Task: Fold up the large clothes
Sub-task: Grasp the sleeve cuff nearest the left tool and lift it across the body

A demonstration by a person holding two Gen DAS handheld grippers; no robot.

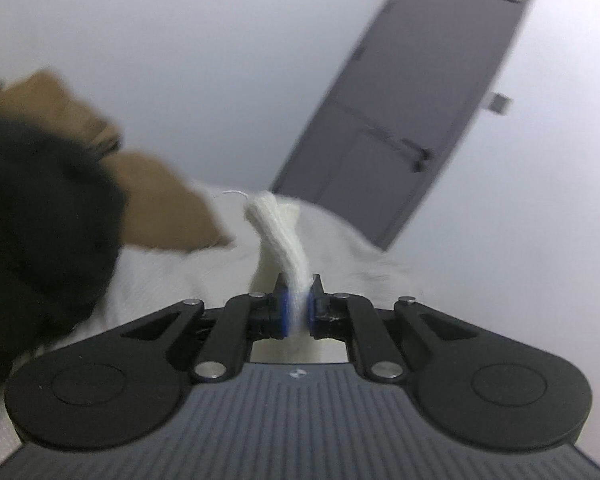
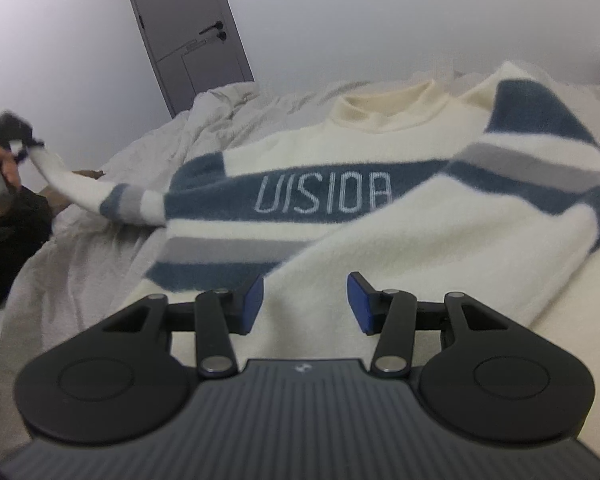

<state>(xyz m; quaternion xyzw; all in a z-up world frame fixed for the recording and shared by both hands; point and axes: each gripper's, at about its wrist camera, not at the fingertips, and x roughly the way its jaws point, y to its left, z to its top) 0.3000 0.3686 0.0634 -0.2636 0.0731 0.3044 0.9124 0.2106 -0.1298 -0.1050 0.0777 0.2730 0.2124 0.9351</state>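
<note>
Right wrist view, one striped sweater (image 2: 380,216), right hand-held gripper (image 2: 305,304) apart, left hand-held gripper (image 1: 298,310) clamping its cuff (image 1: 280,232)

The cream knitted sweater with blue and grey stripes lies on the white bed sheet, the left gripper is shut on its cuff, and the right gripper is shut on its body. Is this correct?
Not entirely. The right gripper is open: in the right wrist view its jaws stand apart above the cream knitted sweater with blue and grey stripes, gripping nothing. The rest holds: the left gripper is shut on the cuff, and the sweater lies on the white bed sheet.
</note>
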